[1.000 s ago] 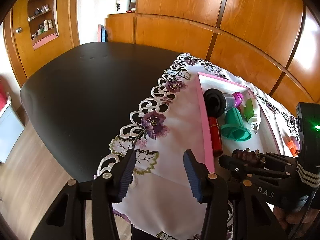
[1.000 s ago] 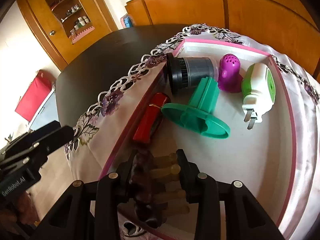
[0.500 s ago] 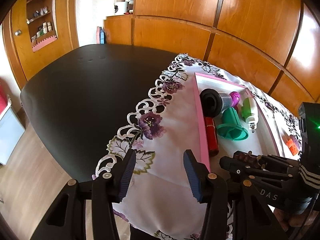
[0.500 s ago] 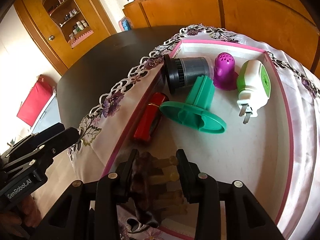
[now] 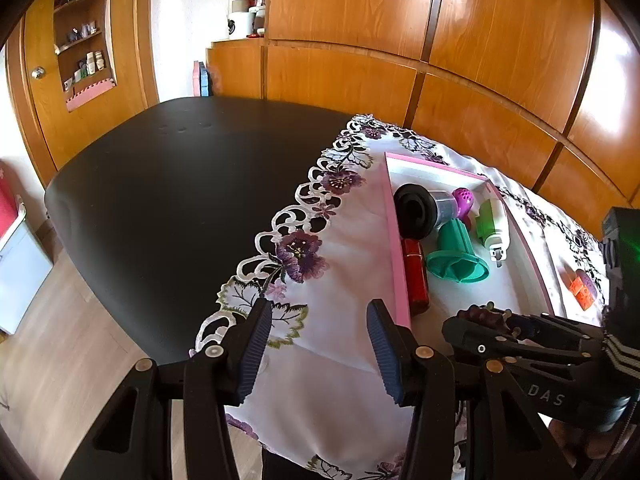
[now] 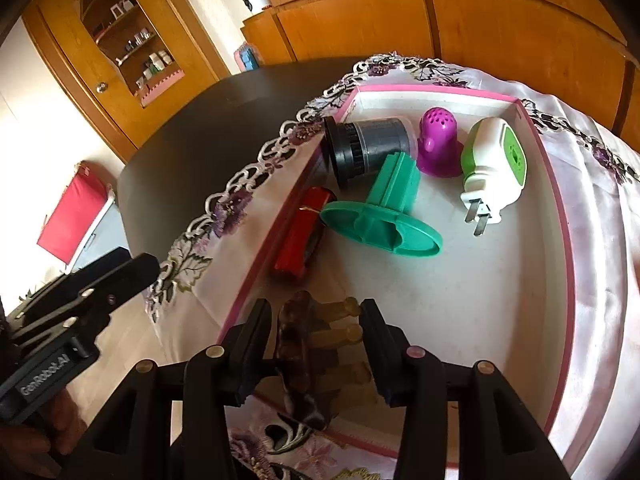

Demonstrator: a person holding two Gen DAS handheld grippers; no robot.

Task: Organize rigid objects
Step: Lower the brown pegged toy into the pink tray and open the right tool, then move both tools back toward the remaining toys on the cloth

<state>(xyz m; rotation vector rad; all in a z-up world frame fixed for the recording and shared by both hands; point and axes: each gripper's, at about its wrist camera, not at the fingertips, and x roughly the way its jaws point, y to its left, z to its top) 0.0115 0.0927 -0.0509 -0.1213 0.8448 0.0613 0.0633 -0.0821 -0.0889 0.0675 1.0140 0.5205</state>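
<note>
My right gripper (image 6: 316,336) is shut on a dark brown comb with amber teeth (image 6: 298,340), held over the near corner of the pink-rimmed white tray (image 6: 560,216). In the tray lie a black and grey cylinder (image 6: 368,148), a purple perforated cap (image 6: 438,144), a white and green plug-in device (image 6: 494,168), a green flanged spool (image 6: 384,220) and a red tube (image 6: 302,236). My left gripper (image 5: 316,352) is open and empty over the white embroidered cloth (image 5: 344,280), left of the tray (image 5: 394,224). The right gripper with the comb (image 5: 480,316) shows at its right.
The cloth covers the right part of a black table (image 5: 172,192). Orange and purple small objects (image 5: 584,288) lie on the cloth right of the tray. Wooden wall panels (image 5: 440,40) stand behind; a shelf cabinet (image 5: 84,64) is far left. The floor (image 5: 52,360) lies below the table edge.
Both grippers have drawn back slightly from the tray, so the tray objects look a little farther. The comb stays clamped in the right gripper. The left gripper stays open.
</note>
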